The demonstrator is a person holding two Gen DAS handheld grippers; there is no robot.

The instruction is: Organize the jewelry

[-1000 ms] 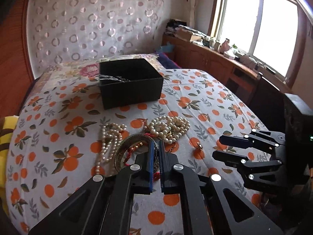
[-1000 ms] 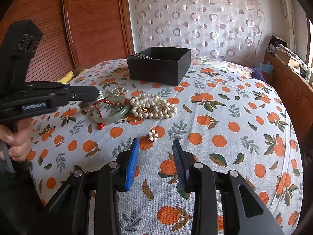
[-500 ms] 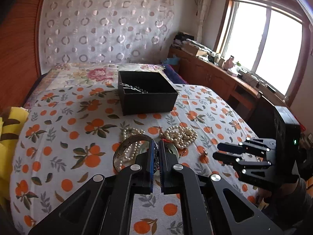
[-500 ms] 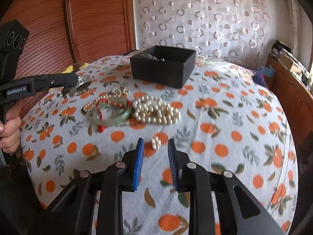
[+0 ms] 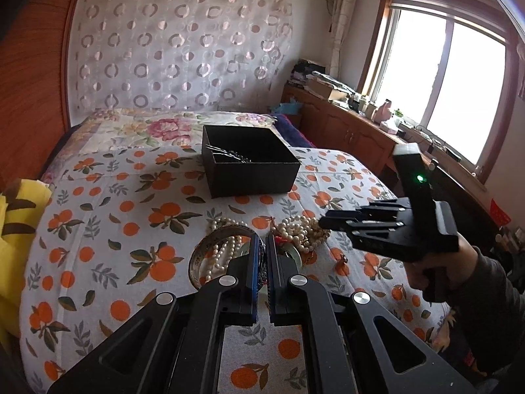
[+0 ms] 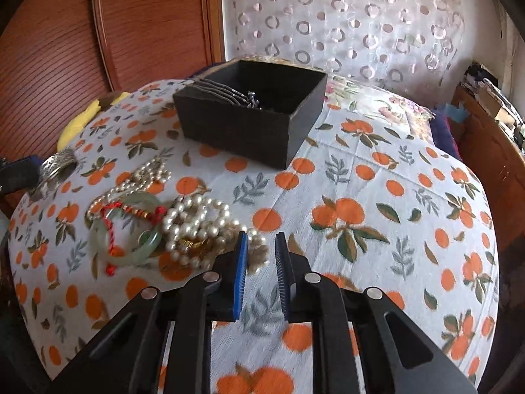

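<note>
My left gripper (image 5: 261, 246) is shut on a silver bangle (image 5: 210, 246) and holds it above the bed; the bangle also shows in the right wrist view (image 6: 57, 164). A black box (image 5: 249, 169) with silver hairpins inside stands further back; it also shows in the right wrist view (image 6: 252, 111). My right gripper (image 6: 261, 246) is open, low over the cloth beside a heap of pearl necklaces (image 6: 203, 226), a jade bangle (image 6: 128, 229) and a red cord. A small earring (image 5: 341, 257) lies to the right of the pearls.
The bed has an orange-print cloth (image 6: 377, 197). A yellow cloth (image 5: 13, 229) lies at its left edge. A wooden headboard (image 6: 98, 32) stands behind, and a wooden cabinet (image 5: 344, 131) under the window on the right.
My left gripper has risen and drawn back with the silver bangle. My right gripper has moved left and forward toward the pearls and has narrowed.
</note>
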